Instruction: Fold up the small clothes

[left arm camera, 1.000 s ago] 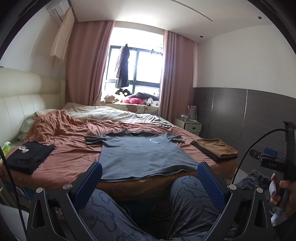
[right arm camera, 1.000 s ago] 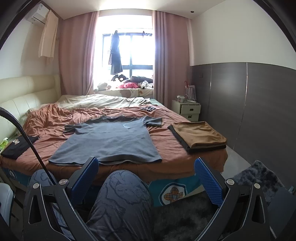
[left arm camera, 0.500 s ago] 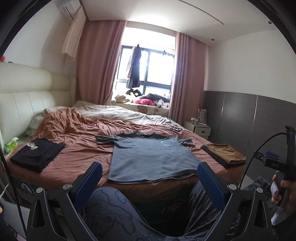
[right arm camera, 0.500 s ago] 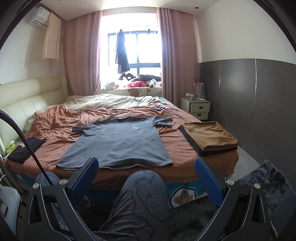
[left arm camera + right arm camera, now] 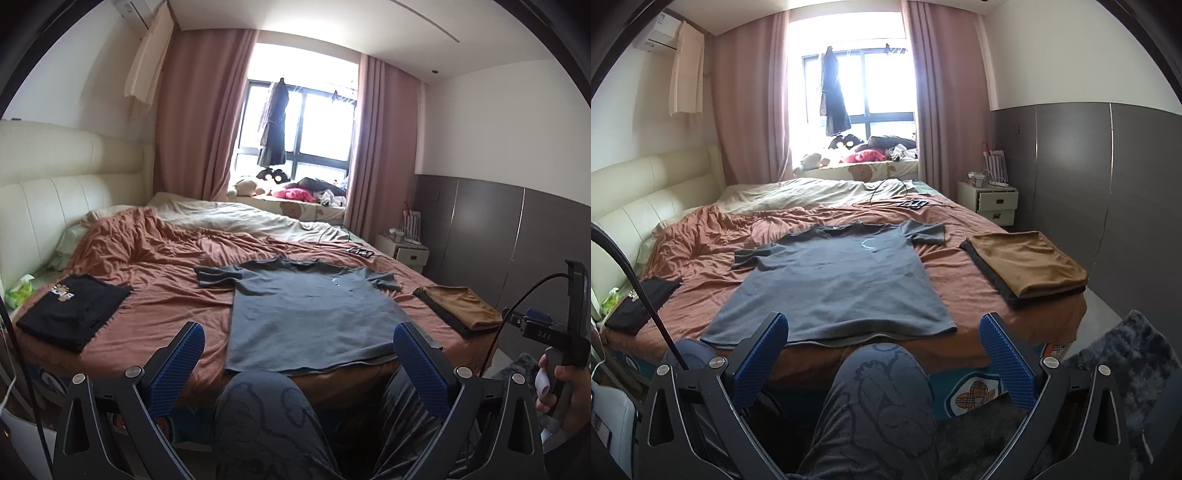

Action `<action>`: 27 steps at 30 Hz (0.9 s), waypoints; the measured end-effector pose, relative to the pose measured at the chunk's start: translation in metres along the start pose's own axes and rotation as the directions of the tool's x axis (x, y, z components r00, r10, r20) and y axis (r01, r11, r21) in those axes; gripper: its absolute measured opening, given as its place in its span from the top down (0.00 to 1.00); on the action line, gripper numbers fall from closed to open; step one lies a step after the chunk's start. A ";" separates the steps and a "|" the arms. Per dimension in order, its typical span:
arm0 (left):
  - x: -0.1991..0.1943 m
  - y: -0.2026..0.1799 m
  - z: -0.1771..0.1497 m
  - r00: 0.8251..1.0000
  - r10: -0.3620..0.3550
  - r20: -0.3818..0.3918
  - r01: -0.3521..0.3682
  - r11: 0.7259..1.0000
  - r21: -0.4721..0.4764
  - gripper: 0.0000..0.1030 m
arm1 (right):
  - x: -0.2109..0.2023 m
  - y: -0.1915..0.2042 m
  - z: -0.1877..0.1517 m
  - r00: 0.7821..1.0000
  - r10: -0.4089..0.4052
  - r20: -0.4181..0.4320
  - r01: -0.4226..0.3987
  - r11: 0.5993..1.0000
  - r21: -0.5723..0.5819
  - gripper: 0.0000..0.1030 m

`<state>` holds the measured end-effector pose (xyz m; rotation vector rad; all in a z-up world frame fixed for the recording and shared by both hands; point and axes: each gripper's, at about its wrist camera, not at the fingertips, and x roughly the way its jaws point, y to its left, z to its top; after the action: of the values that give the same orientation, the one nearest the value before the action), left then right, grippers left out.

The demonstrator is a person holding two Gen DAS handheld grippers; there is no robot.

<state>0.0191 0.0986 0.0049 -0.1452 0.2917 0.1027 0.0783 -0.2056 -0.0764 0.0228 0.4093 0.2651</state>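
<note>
A: Left to right on the rust-brown bedspread point(image 5: 964, 288)?

B: Folded black garment point(image 5: 70, 310); flat grey short-sleeved T-shirt point(image 5: 834, 288), centre, hem at bed edge; folded tan cloth stack point(image 5: 1027, 262).

A: Grippers?

B: Left gripper point(image 5: 295, 362) and right gripper point(image 5: 884, 350): blue-padded fingers spread wide, empty, above the person's knees.

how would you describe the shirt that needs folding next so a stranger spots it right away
On the rust-orange bed cover, look to the middle, near the foot edge. The grey t-shirt lies spread flat there, sleeves out. Unlike the black garment and the brown stack at its sides, it is unfolded.
</note>
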 end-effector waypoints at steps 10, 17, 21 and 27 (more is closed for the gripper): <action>0.052 0.033 0.017 0.997 0.040 -0.071 -0.042 0.999 -0.033 0.00 | 0.051 0.009 0.035 0.999 0.007 -0.046 -0.007 1.000 0.003 0.00; 0.087 0.045 0.025 0.991 0.071 -0.110 -0.076 0.996 -0.047 0.00 | 0.084 0.012 0.059 0.997 0.030 -0.068 -0.032 0.999 -0.025 0.00; 0.109 0.050 0.029 0.986 0.093 -0.136 -0.100 0.994 -0.046 0.01 | 0.105 0.017 0.073 0.996 0.044 -0.076 -0.049 0.996 -0.072 0.00; 0.145 0.063 0.034 0.978 0.113 -0.174 -0.126 0.990 -0.068 0.02 | 0.144 0.020 0.085 0.990 0.072 -0.122 -0.082 0.993 -0.081 0.00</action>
<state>0.1586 0.1774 -0.0135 -0.2151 0.4673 0.2217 0.2337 -0.1468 -0.0533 -0.0621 0.5159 0.3610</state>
